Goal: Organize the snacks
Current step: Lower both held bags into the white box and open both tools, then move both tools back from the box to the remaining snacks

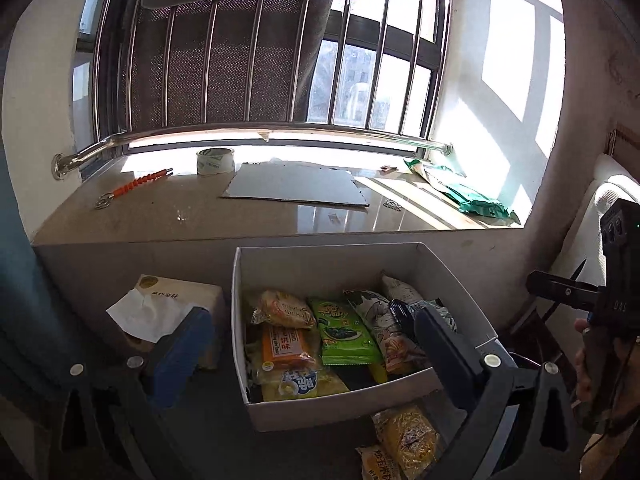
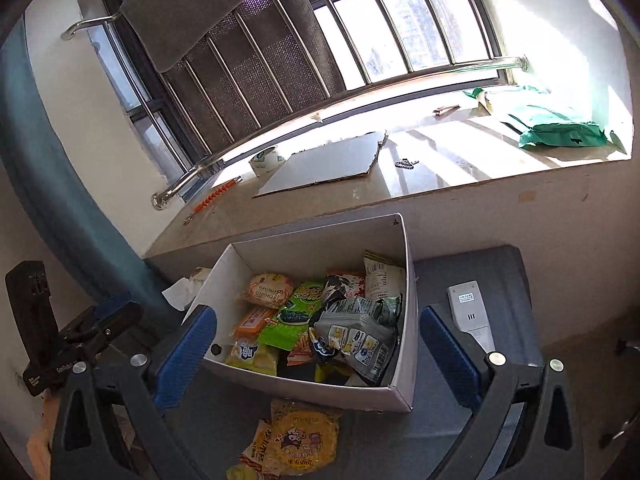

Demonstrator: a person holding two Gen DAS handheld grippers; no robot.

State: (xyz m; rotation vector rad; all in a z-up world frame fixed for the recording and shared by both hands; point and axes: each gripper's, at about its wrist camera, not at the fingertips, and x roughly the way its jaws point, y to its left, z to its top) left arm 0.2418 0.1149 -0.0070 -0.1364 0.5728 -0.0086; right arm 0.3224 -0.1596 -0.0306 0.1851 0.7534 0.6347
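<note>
Both tools released and empty. Left hand-held gripper has its jaws spread wide and nothing between the pads; same for the right hand-held gripper. No earlier view, so only the present state is given.

Task's thing: the white box sits just ahead of and below both grippers, framed between the fingers in each wrist view, already loaded with snack packets. The green packet and orange packet lie flat near the middle; the grey-white packet is heaped at the side nearer the right gripper's right finger. 2 packets are not in yet: the yellow packet, with a smaller yellow one partly under it, lies outside the box, right below the right gripper and touching or just beside the box's near wall.

Step in hand, as I judge it: fetch those 2 leftovers.

How to do it well:
- Use the right gripper; the packet lies straight under it, between its fingers.
- Tip the nose down more; come in low so 1 pad slides under the crinkly edge.
- Pinch the edge seam, not the puffed middle; foil slips and the contents may crush.
- Take 1 packet at a time; the overlap makes a double grab likely.
- Lift clear of the near wall before moving forward; the cardboard looks light and could skid.
- Drop in the emptier side toward the left gripper, not on the grey heap.
- Keep the left gripper back, or steady the box's wall with it.

The remote, beside the right finger outside the box, is no snack; leave it.
</note>
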